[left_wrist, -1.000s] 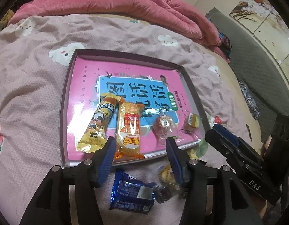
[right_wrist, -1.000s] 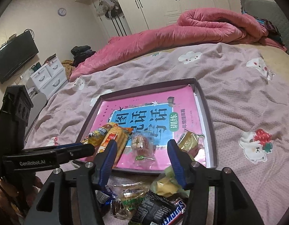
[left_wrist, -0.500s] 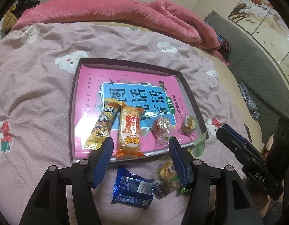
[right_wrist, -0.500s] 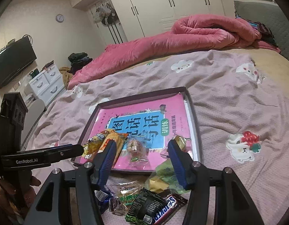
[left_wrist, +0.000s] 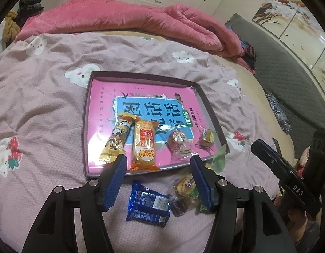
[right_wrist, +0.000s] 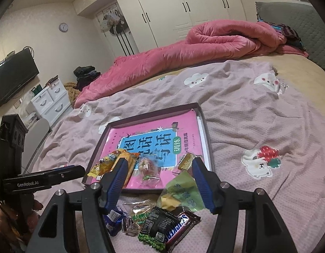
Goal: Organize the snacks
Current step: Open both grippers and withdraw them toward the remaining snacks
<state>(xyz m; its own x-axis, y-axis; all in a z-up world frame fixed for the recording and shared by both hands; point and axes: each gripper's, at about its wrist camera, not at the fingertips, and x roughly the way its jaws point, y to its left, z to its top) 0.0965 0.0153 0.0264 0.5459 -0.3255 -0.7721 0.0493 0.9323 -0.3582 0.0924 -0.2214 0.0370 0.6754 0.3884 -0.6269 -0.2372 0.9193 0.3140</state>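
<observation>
A dark-rimmed tray (left_wrist: 86, 126) lined with a pink book lies on the bedspread. Along its near edge sit a yellow stick pack (left_wrist: 116, 139), an orange-wrapped cake (left_wrist: 144, 145), a round red candy (left_wrist: 178, 139) and a small gold candy (left_wrist: 207, 136). Loose in front of the tray lie a blue pack (left_wrist: 148, 205), a green-yellow packet (left_wrist: 185, 186), a pale green packet (right_wrist: 181, 191) and a Snickers bar (right_wrist: 179, 225). My left gripper (left_wrist: 158, 160) hovers open over the tray's near edge, empty. My right gripper (right_wrist: 159, 161) hangs above the loose pile, its jaws opening with nothing between them.
A rolled pink quilt (left_wrist: 124, 19) lies across the far side of the bed. A grey headboard (left_wrist: 288, 67) stands to the right. White drawers (right_wrist: 50, 101) and a wall TV (right_wrist: 12, 76) are off the bed's left side. The far half of the tray holds only the book.
Both grippers have drawn back and upward from the tray, which now looks smaller and farther. Both pairs of jaws stand a little wider. The snacks have not moved.
</observation>
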